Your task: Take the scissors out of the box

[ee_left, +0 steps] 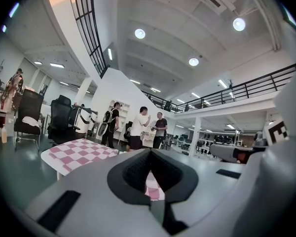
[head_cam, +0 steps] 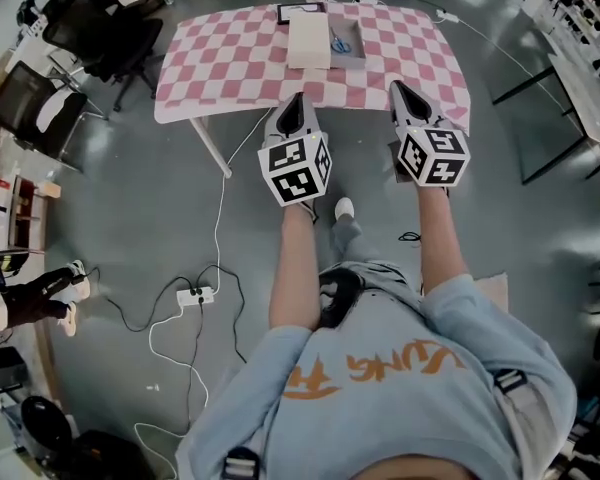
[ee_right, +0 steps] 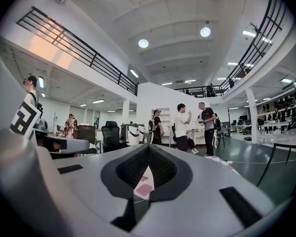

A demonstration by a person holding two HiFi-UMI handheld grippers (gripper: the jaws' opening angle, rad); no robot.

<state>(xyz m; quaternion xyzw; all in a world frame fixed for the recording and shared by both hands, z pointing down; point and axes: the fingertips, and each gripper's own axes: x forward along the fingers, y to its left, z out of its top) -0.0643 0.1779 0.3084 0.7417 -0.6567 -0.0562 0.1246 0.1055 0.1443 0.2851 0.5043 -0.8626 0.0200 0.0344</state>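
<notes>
The step in hand looks like the approach; the reach into the box has not begun. The scissors (head_cam: 340, 42), with blue handles, lie inside the open grey box (head_cam: 361, 52) at the far side of the worktop (head_cam: 230, 68), which is covered in a pink-and-white checked cloth. A white flat piece (head_cam: 308, 40), perhaps the lid, sits just beside the box on its left.

The left gripper (head_cam: 298, 98) and right gripper (head_cam: 398, 87) are held level at the near edge of the worktop, well apart from the box. Both gripper views show the fingers clenched tip to tip with nothing between them.

The next move, as I judge it, calls for carrying one gripper out over the box, spreading its fingers, tilting it down and closing on the scissors.
</notes>
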